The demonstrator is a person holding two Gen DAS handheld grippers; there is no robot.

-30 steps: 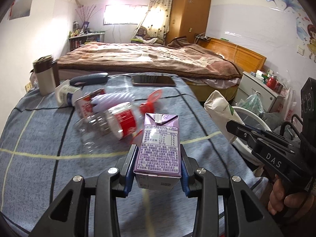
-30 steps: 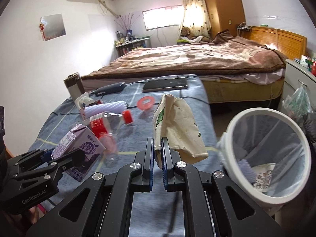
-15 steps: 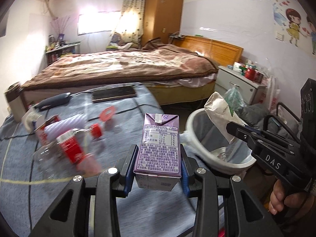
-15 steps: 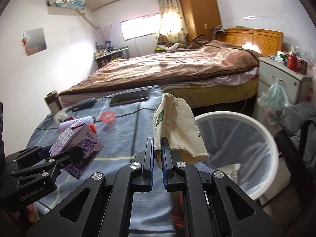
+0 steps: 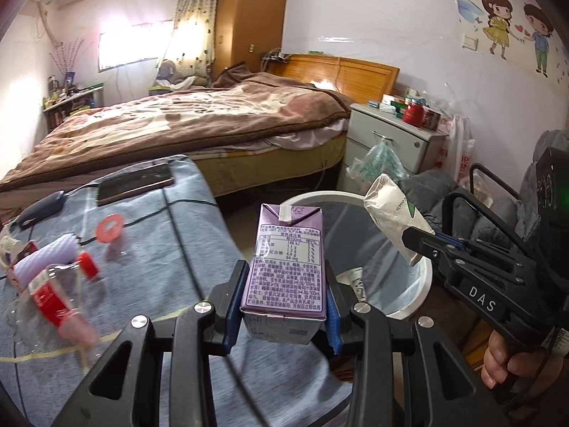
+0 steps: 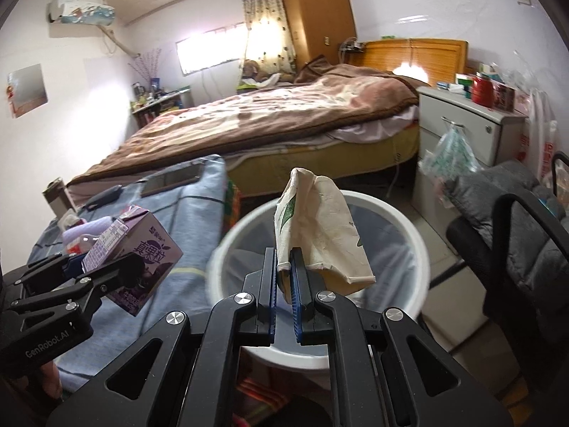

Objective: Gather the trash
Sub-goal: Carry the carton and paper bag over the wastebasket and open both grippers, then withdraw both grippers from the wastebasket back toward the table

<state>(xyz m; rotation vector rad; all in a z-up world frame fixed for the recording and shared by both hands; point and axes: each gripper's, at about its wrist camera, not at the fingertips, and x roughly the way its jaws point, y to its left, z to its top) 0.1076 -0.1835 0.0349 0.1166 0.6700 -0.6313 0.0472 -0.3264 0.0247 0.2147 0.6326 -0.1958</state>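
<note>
The white bin (image 6: 320, 352) sits on the floor beside the blue-covered table (image 5: 185, 235), at about 1 o'clock in the left wrist view and dead centre at 6 o'clock under the right claw's own view. The job in hand, as I judge it, is dropping both pieces into that bin. The right gripper (image 6: 283, 284) is clamped tight on the edge of the cream paper bag (image 6: 320, 227), which hangs over the bin mouth; letting go there should land it cleanly. The left gripper (image 5: 282, 315) is closed partway on the purple carton (image 5: 288, 270), squeezing its sides, upright, above the table edge at the bin's 9 o'clock. Better to carry it fully over the rim before opening. More trash, a clear bottle (image 5: 53, 291) among it, remains at 9 o'clock.
</note>
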